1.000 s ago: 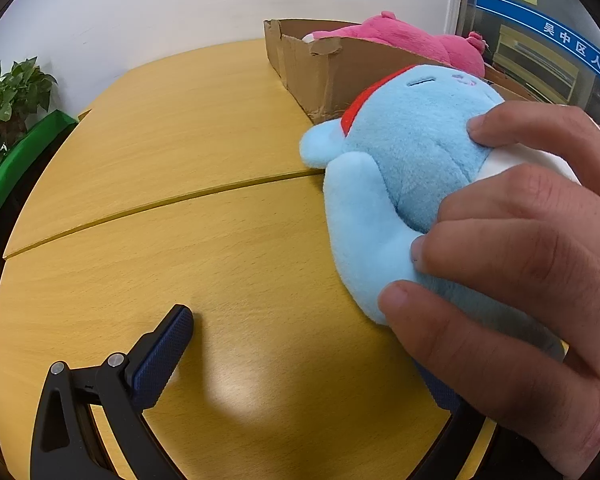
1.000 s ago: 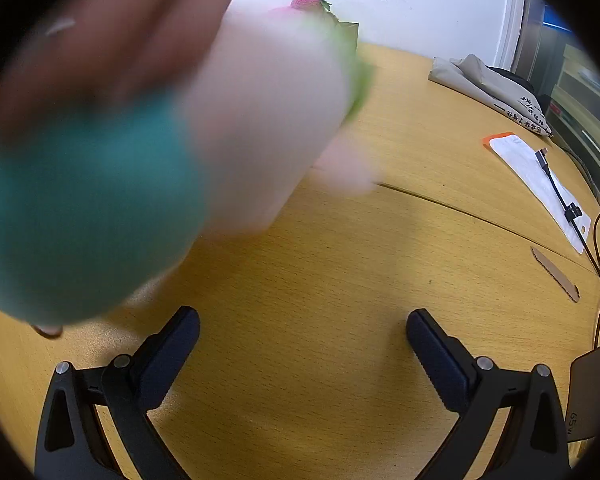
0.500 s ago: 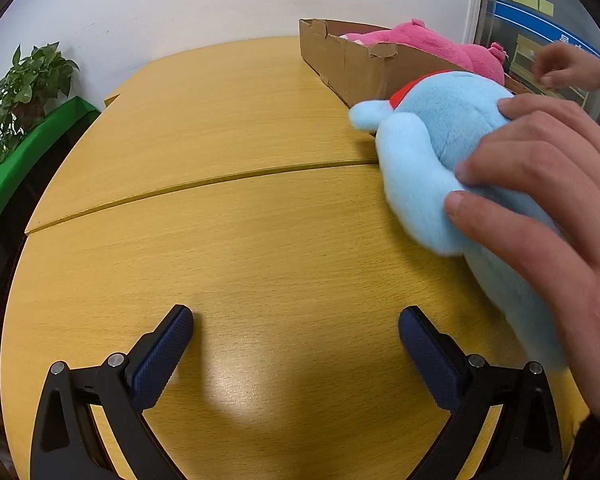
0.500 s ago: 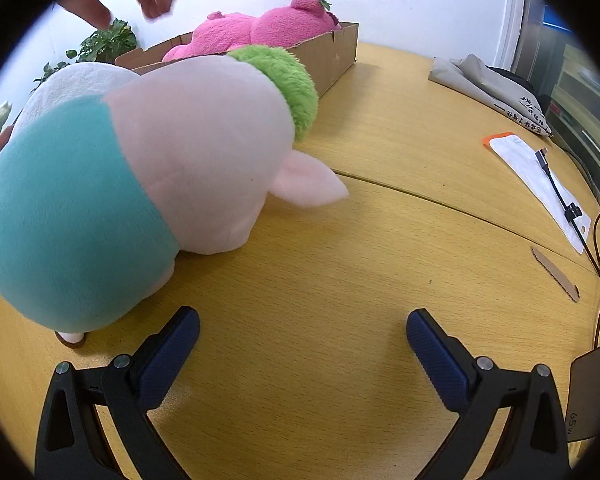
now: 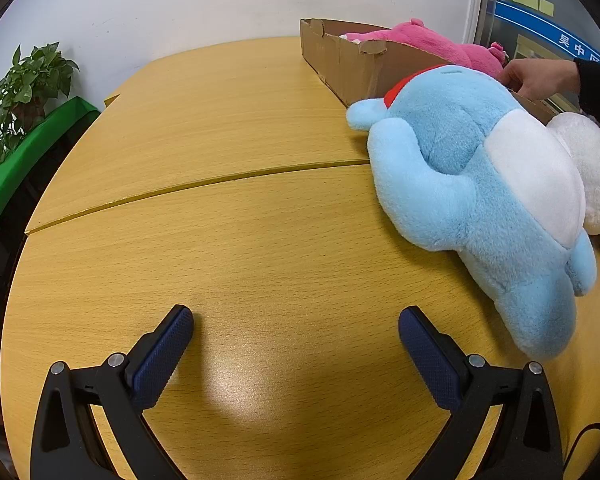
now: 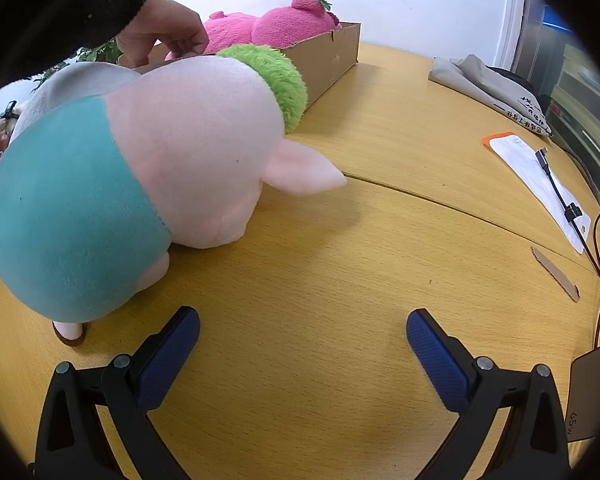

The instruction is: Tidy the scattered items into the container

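Plush toys are what need tidying, and two of them now lie free on the wooden table. A second ago a bare hand was pressing down on the blue plush and another was setting down the pig plush; both hands have since let go. One hand, in a dark sleeve, now reaches over to the rim of the cardboard box, where a pink plush already rests inside.

The blue toy lies on its side just in front of the box, touching a white plush beside it. The pig, with its teal bottom and green tuft, sits close to the box's near wall.

The left gripper hangs over bare table with its jaws spread wide and nothing between them; the right gripper is the same, wide and empty.

To my eye the scene has just been laid out, so the pick-ups can begin, the pig being nearest the right tongs.
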